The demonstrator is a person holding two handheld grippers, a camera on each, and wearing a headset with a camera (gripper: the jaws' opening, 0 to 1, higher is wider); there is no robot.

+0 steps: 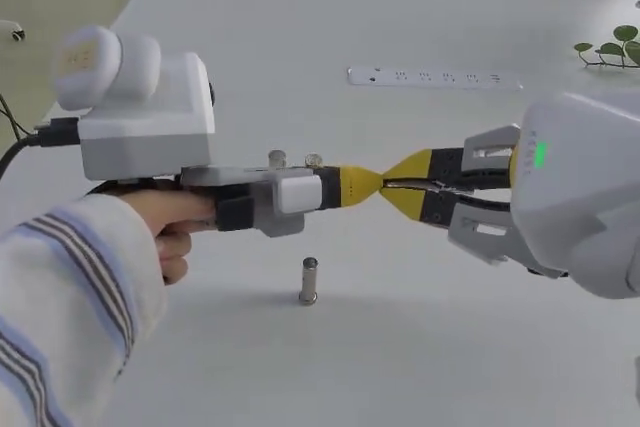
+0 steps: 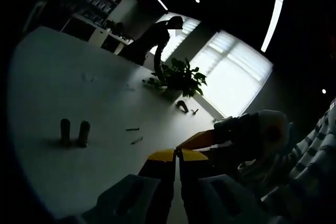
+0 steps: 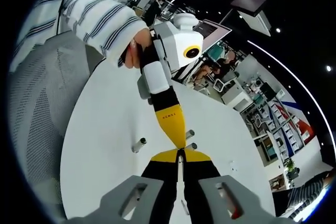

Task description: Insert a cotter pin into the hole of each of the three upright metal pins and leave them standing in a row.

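Tips of the left gripper [image 1: 368, 185] and the right gripper [image 1: 398, 188] meet nose to nose in the air above the white tabletop [image 1: 300, 37]. Each has its yellow jaws pressed together, but I cannot tell whether a cotter pin is nipped at the meeting point, since it would be too small to make out. One lone metal pin [image 1: 309, 280] stands upright below the left gripper, on the person's side of it, with its long axis vertical and well apart from both sets of jaws. Two more metal pins [image 1: 277, 159] stand side by side just beyond the left gripper's body, their tops showing over it. In the left gripper view that pair is off to the left of the jaws, with two small thin pieces [image 2: 132, 128] lying flat near them (possibly loose cotter pins, though too small to be sure). The holes in the pins cannot be made out. By my reading the left gripper is the nearer one to all three pins, and a cotter pin would have to come down from the meeting point and enter crosswise to an upright shaft. The lone metal pin stands out of line with the other two, so the row is not yet formed.
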